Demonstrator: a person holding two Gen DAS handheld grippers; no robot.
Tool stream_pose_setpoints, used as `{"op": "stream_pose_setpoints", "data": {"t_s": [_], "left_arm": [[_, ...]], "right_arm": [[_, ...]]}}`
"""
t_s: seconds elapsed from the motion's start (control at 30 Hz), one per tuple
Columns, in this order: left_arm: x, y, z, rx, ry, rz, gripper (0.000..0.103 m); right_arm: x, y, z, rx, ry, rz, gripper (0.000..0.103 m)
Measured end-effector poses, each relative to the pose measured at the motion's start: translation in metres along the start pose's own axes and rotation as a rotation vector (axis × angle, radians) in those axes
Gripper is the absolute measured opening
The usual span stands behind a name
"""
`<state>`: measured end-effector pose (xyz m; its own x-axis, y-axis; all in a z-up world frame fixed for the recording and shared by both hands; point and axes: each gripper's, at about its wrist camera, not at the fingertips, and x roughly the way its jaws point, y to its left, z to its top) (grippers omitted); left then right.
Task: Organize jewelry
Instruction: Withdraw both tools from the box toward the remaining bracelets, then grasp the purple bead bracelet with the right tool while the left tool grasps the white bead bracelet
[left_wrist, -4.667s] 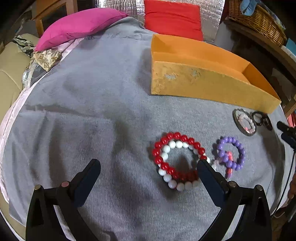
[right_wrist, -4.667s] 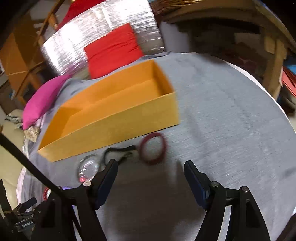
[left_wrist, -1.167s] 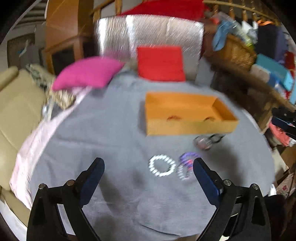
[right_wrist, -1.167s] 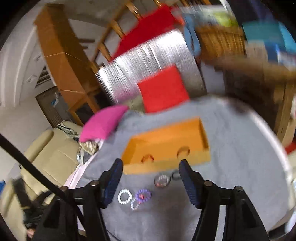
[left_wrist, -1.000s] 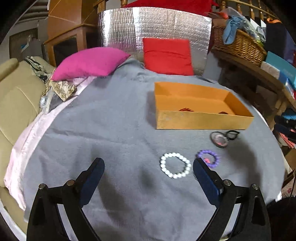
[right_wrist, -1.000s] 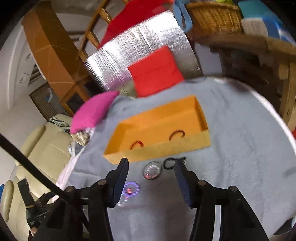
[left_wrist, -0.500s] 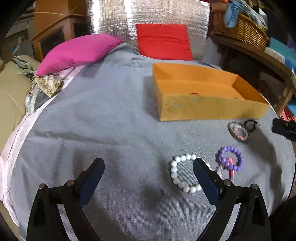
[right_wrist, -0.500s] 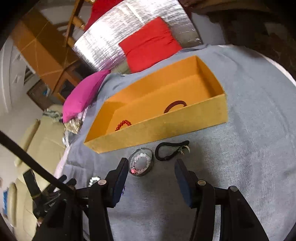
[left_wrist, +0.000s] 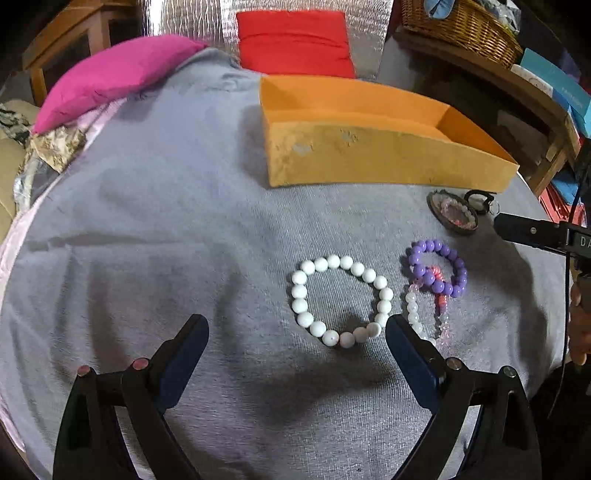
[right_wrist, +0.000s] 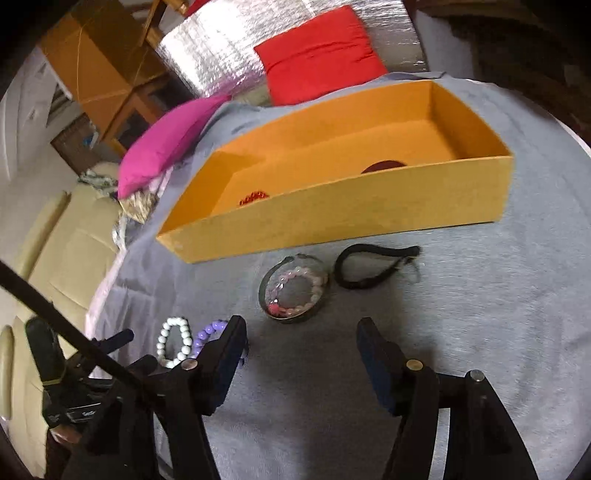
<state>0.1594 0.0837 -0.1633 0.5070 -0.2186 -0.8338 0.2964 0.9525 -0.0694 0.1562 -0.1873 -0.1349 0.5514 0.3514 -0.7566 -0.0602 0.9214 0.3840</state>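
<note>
Your left gripper (left_wrist: 293, 334) hangs low over the grey cloth (left_wrist: 147, 229) with its fingers spread wide and nothing between them; the white bead bracelet (left_wrist: 341, 301) lies flat just ahead, its near edge close to the tip of the right-hand finger (left_wrist: 406, 347). Just to the right of it, the purple bead bracelet (left_wrist: 437, 271) lies across a thinner strand of clear and pink beads (left_wrist: 430, 317), the two touching. Farther ahead, near the front wall of the orange box (left_wrist: 369, 158), sit a round dark-rimmed case holding pale pink beads (left_wrist: 452, 216) and, just beside it, a black cord bracelet (left_wrist: 480, 201). Your right gripper (right_wrist: 301, 341) is likewise released, fingers apart and empty, hovering over the cloth with the round case (right_wrist: 293, 290) just ahead of its fingertips and the black cord bracelet (right_wrist: 373, 266) beside that, both near the long wall of the orange box (right_wrist: 351, 210) but not touching it. Inside the box you can see a red bead bracelet (right_wrist: 253, 197) toward its left end and a dark red ring-shaped piece (right_wrist: 382, 167) toward the middle, each mostly hidden by the front wall. The white bracelet (right_wrist: 173, 343) and the purple one (right_wrist: 210, 332) show to the left of your right gripper's left finger. Beyond the box lie a magenta cushion (left_wrist: 114, 79) and a red cushion (left_wrist: 293, 42).
</note>
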Motion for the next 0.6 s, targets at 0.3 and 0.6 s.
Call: {"op": "stream_pose_setpoints", "data": {"t_s": [0.3,0.6], "left_arm": [[0.006,0.002,0.000,0.006,0.011,0.024,0.096],[-0.002,0.006,0.004,0.009,-0.028,0.047,0.096]], "right_arm": [[0.016,0.024,0.002,-0.050,0.002,-0.014,0.070],[0.013,0.012,0.004,-0.016,-0.014,-0.065,0.070]]}}
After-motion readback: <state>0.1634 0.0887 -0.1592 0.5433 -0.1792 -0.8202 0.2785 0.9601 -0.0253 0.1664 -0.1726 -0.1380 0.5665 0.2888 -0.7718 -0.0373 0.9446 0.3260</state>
